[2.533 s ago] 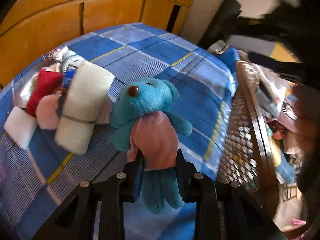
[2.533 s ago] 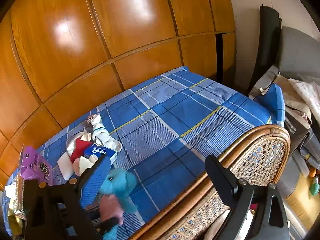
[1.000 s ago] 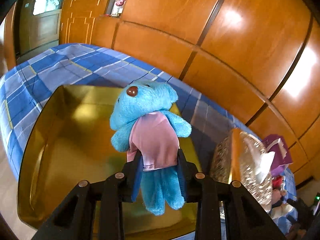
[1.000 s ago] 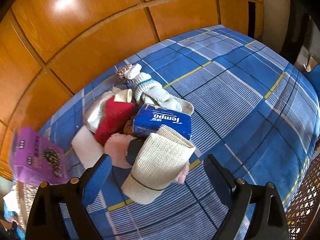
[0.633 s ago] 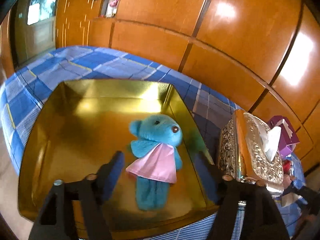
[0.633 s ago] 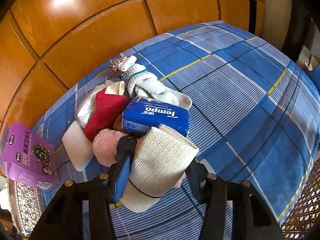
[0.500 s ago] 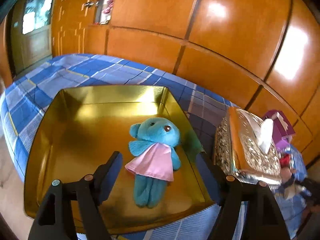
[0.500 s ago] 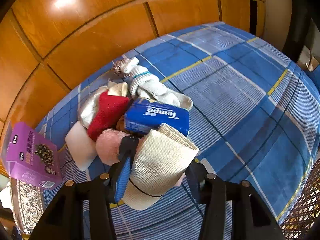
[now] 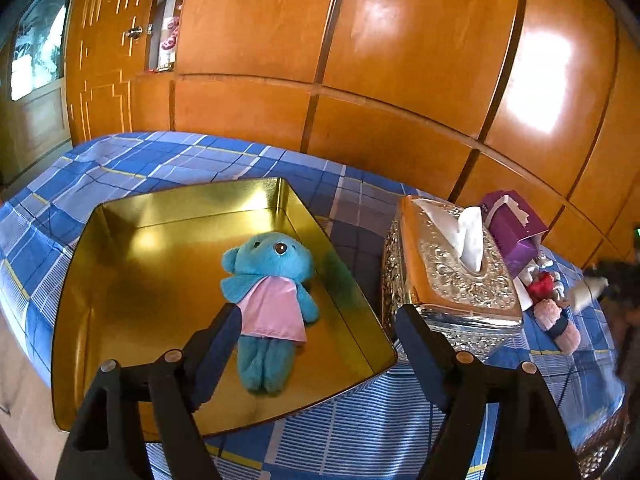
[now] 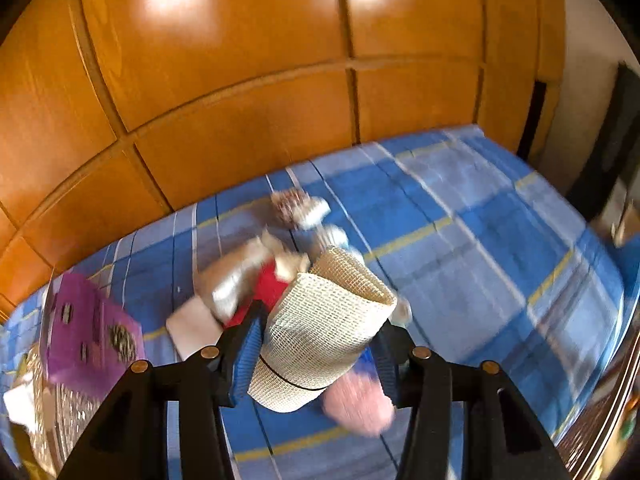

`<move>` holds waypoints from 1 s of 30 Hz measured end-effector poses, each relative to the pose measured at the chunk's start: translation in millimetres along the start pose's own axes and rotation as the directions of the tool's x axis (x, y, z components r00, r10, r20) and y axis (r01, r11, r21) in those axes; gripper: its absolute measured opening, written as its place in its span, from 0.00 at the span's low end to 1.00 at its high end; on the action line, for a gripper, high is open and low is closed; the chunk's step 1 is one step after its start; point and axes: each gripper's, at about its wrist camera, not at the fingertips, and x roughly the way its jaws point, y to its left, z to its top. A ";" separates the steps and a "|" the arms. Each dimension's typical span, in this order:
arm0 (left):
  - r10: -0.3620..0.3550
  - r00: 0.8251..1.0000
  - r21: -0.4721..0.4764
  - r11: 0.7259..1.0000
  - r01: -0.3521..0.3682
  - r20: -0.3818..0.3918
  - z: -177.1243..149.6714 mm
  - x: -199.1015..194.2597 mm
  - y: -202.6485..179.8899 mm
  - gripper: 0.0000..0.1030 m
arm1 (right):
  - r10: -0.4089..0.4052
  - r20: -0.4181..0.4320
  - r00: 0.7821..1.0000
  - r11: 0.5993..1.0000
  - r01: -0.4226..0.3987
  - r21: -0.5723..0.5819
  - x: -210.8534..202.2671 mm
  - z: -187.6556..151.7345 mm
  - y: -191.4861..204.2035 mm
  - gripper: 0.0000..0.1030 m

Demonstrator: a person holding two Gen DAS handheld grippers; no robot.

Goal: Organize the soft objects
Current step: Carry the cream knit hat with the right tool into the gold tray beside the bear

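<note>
— since a second back, what's changed?

— blue teddy (image 9: 267,300) has left the left gripper (image 9: 318,334); it now lies on its back inside the gold tray (image 9: 120,280), near the tray's right wall. that gripper's jaws have just been opening and stand wide, nothing between them, angled down over the tray's near edge.

— and the other hand?

— right gripper (image 10: 316,344) closed in from wide and now clamps the cream woven roll (image 10: 320,328), tilted steeply down, with the roll raised off the blue plaid cloth (image 10: 480,240).

— relative to the tray, where's the rest?

— silver tissue box (image 9: 448,272) just right of the tray, purple carton (image 9: 512,228) beyond it, then the pile of soft things (image 9: 548,300) farther right.

— anything hard to read?

— the right view is smeared by motion: the red piece (image 10: 270,286) and pink fluffy piece (image 10: 356,404) behind the roll are blobs, possibly socks. the roll hides what sits under it. the left view's far-right edge is dark and cut off.
</note>
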 end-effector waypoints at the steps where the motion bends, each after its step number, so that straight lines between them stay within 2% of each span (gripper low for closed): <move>1: -0.002 1.000 0.003 1.000 0.002 0.000 0.8 -0.6 0.5 0.78 | -0.003 0.000 1.000 1.000 0.003 -0.014 2.6 7.9 8.2 0.49; 5: 0.008 1.000 0.006 1.000 -0.008 0.002 0.0 -4.6 4.5 0.78 | 0.017 0.034 0.999 0.997 -0.015 -0.074 4.4 39.9 56.6 0.49; 8: 0.014 1.000 0.001 1.000 -0.014 -0.002 -2.3 -7.0 9.6 0.78 | 0.086 0.075 0.993 0.988 -0.076 -0.134 -4.1 55.4 101.0 0.49; 10: 0.023 1.000 0.001 1.000 -0.023 0.001 -3.9 -8.8 13.6 0.78 | 0.174 0.106 0.979 0.968 -0.150 -0.202 -17.4 60.3 138.5 0.49; 12: 0.030 1.000 -0.001 1.000 -0.030 0.004 -4.5 -10.8 18.0 0.78 | 0.276 0.098 0.956 0.934 -0.243 -0.261 -30.9 59.0 170.2 0.49; 15: 0.048 0.999 -0.006 0.999 -0.048 0.014 -6.1 -14.7 25.5 0.78 | 0.470 0.011 0.883 0.827 -0.436 -0.354 -54.3 42.1 217.5 0.49; 16: 0.057 0.998 -0.012 0.998 -0.057 0.016 -6.3 -15.9 28.8 0.78 | 0.521 -0.029 0.853 0.781 -0.490 -0.386 -61.8 32.3 231.8 0.49; 17: 0.064 0.998 -0.018 0.998 -0.063 0.019 -6.3 -16.9 32.6 0.78 | 0.577 -0.094 0.811 0.715 -0.557 -0.422 -70.4 16.1 249.9 0.49; 20: 0.090 0.996 -0.042 0.995 -0.089 0.027 -6.2 -20.4 44.4 0.78 | 0.629 -0.271 0.729 0.555 -0.665 -0.500 -84.7 -37.2 292.6 0.49; 23: 0.129 0.991 -0.075 0.989 -0.126 0.040 -5.8 -26.3 60.1 0.78 | 0.598 -0.418 0.683 0.435 -0.716 -0.547 -87.0 -92.3 326.4 0.49; 24: 0.138 0.990 -0.084 0.987 -0.134 0.042 -6.1 -27.8 64.1 0.78 | 0.581 -0.448 0.680 0.406 -0.719 -0.564 -88.1 -109.2 336.6 0.49; 28: 0.166 0.985 -0.128 0.979 -0.159 0.049 -4.7 -32.5 81.1 0.79 | 0.479 -0.540 0.692 0.299 -0.707 -0.641 -84.2 -171.8 371.8 0.52; 30: 0.175 0.983 -0.136 0.977 -0.166 0.056 -3.9 -34.2 84.3 0.81 | 0.453 -0.539 0.710 0.282 -0.688 -0.669 -83.6 -195.9 376.8 0.61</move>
